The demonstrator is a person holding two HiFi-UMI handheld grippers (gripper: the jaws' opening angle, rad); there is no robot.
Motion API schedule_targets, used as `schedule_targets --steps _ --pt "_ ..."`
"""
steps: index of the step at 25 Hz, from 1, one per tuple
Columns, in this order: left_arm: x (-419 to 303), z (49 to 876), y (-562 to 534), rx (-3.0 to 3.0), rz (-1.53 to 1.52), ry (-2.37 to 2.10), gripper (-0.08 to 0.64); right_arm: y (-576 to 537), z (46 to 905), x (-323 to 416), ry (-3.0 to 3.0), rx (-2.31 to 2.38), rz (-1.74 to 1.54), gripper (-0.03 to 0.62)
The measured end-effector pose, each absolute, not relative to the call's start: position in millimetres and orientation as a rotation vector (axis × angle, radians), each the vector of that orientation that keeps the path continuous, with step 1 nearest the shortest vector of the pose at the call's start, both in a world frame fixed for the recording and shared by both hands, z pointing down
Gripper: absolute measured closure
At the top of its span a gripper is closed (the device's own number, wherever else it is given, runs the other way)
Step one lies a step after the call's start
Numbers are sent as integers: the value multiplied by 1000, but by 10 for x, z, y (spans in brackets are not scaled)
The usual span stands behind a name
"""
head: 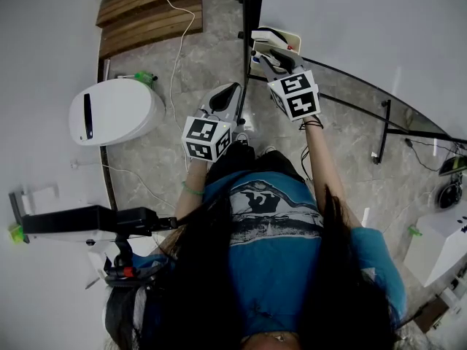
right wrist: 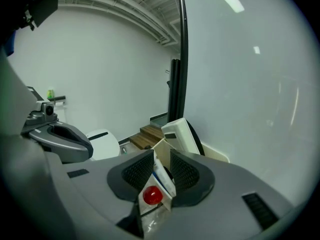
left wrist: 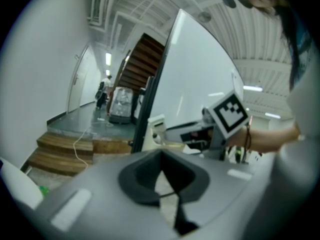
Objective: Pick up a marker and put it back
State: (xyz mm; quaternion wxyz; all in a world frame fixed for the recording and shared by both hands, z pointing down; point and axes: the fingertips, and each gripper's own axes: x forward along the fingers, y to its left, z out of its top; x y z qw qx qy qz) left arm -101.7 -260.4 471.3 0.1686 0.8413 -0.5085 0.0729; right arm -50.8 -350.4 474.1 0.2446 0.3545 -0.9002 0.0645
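Note:
In the right gripper view a marker [right wrist: 159,183] with a white and blue barrel and a red end [right wrist: 152,196] sits between the ribbed pads, and my right gripper [right wrist: 161,170] is shut on it. It points at the lower edge of the whiteboard [right wrist: 250,84], just before a white eraser [right wrist: 181,133] on the beige tray [right wrist: 218,155]. From the head view the right gripper [head: 267,47] reaches toward the board's tray, and the marker is hidden there. My left gripper [head: 232,90] hangs lower and nearer to the body, shut and empty [left wrist: 161,156].
The whiteboard's dark post [head: 252,20] stands just left of the right gripper. Stand legs [head: 383,133] cross the stone floor at the right. A white rounded machine [head: 115,110], wooden steps [head: 146,9] and a floor cable [head: 175,57] lie to the left.

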Motion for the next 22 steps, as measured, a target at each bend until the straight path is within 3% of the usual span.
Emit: schedule_targets --steps 22 --pt "-1188 4806 -2607 2418 213 -1321 558 -3063 4411 -567 -2610 1155 450 502"
